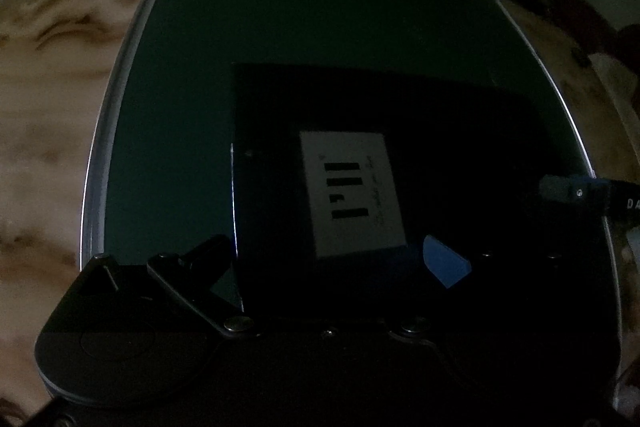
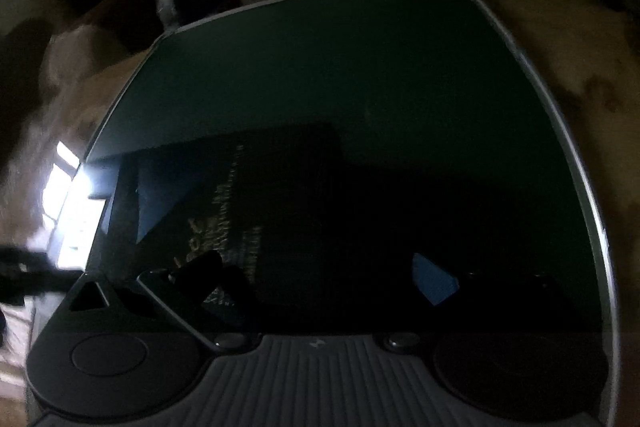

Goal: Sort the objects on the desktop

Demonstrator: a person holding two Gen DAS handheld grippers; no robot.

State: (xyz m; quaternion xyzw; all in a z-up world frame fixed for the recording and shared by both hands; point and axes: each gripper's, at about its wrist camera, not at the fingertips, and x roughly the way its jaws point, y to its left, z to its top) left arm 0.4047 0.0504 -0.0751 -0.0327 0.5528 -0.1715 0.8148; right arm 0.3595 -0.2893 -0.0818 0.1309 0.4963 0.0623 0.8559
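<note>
Judging from the left wrist view, the thing to sort is a flat black booklet [image 1: 400, 155] with a pale label [image 1: 354, 193] on its cover, lying on the dark green bench [image 1: 280, 19] toward its near right part. The left tool [image 1: 332, 259] hovers over the booklet's near edge, its dark finger at the booklet's left edge and its blue-padded finger over the cover; the jaws stand apart with nothing between them. At the bench's right edge the tip of the other tool [image 1: 576, 193] pokes into view. The booklet looks thin, light and probably somewhat flexible, with a smooth cover that may slide on the bench; lying flush, it offers little to pinch from above, so a free edge, nudged past the bench's rim or levered up, seems the best hold.

From the right wrist view, the same dark booklet [image 2: 260, 211] lies toward the bench's [image 2: 360, 59] near left part, faint printed lines showing on its cover. The right tool [image 2: 320, 279] sits low over the booklet's near right portion, jaws wide apart and empty. The lighting is very dim, so whether either finger touches the cover cannot be told. A two-tool lift, one at each side edge, would likely keep so thin a thing from sagging.
</note>
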